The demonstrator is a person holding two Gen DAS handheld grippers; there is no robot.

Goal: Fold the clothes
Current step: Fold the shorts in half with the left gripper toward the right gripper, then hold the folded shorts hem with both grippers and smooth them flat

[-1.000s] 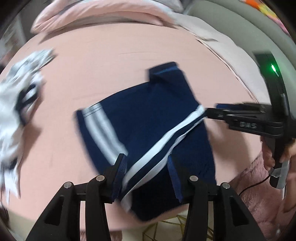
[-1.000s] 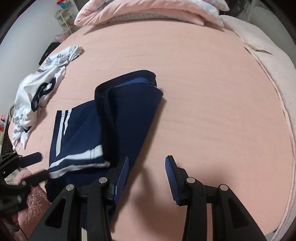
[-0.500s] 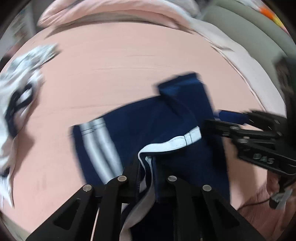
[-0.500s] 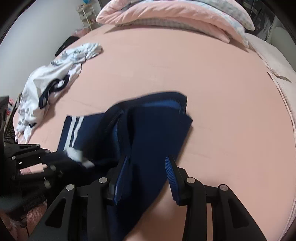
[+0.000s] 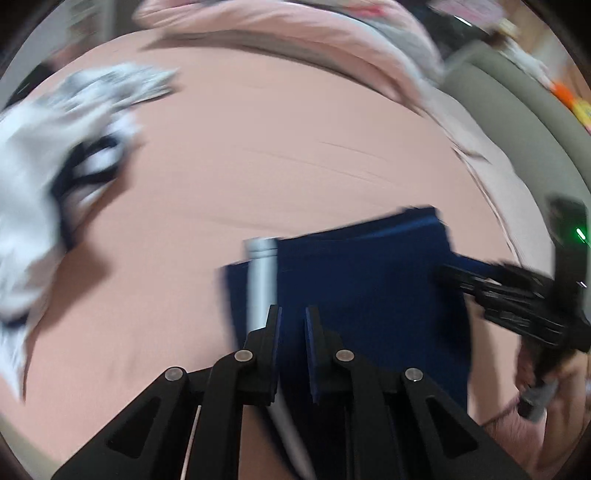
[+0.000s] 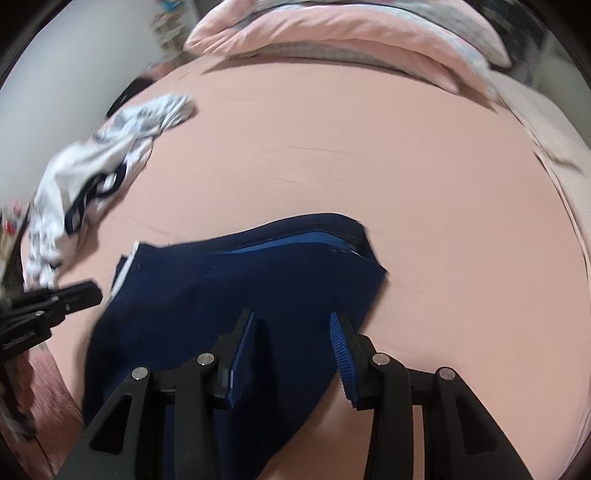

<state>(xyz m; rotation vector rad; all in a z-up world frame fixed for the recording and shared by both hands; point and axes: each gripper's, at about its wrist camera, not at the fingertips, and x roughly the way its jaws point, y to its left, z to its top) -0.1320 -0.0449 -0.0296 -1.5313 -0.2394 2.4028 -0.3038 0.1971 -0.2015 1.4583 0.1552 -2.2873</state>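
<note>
Navy shorts with a white side stripe lie folded over on the pink bed sheet. My left gripper is shut on the shorts, and the stripe runs under its left finger. In the right wrist view the shorts spread beneath my right gripper, whose jaws stand wide open above the cloth. The right gripper shows at the shorts' right edge in the left wrist view. The left gripper appears by the shorts' striped left corner in the right wrist view.
A crumpled white patterned garment lies on the sheet to the left. Pink pillows line the far edge. A grey padded surface runs along the right. A hand holds the right gripper.
The left gripper shut on the shorts' near striped edge and carried it over, hiding most of the stripes. The right gripper moved over the shorts, still open.
</note>
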